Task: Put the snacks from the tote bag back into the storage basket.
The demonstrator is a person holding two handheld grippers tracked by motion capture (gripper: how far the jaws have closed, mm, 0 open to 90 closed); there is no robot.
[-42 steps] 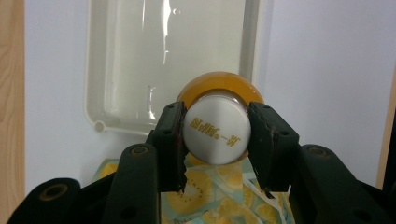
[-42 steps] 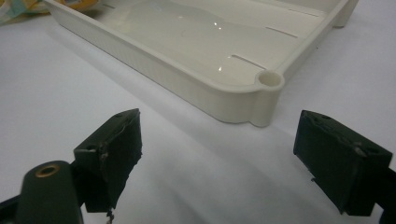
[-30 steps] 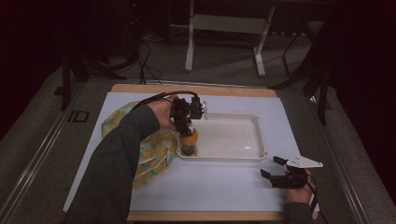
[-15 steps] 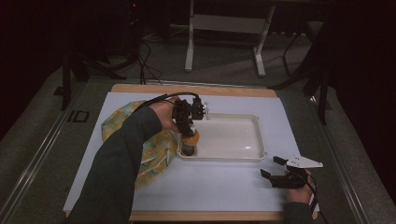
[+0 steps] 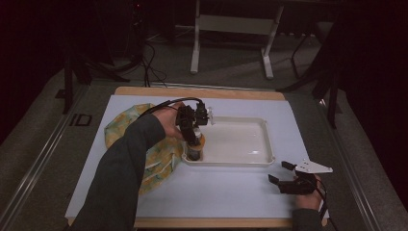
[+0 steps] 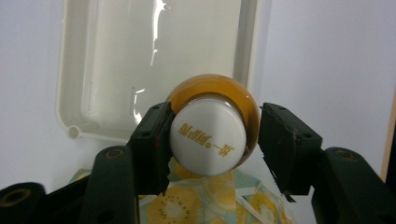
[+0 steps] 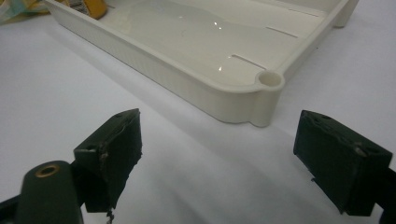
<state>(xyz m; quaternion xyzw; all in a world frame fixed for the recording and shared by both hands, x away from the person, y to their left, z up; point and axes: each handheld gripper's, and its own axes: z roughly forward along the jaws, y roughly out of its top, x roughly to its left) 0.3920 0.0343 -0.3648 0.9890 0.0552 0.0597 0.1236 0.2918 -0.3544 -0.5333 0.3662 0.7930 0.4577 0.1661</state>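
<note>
A small bottle of orange liquid with a white cap stands upright in the near-left corner of the white tray. My left gripper comes down on it from above, and its jaws are closed against the bottle's shoulder on both sides. In the right gripper view the bottle's base shows at the tray's far corner. My right gripper rests low on the table by the tray's near-right corner, open with nothing between its jaws.
A yellow-green fruit-print cloth lies bunched on the white mat left of the tray and shows under the bottle. The rest of the tray holds nothing. A metal stand is on the floor beyond the table.
My left gripper has lowered the bottle from over the tray's left rim down into the tray's corner. The right gripper has stayed where it was.
</note>
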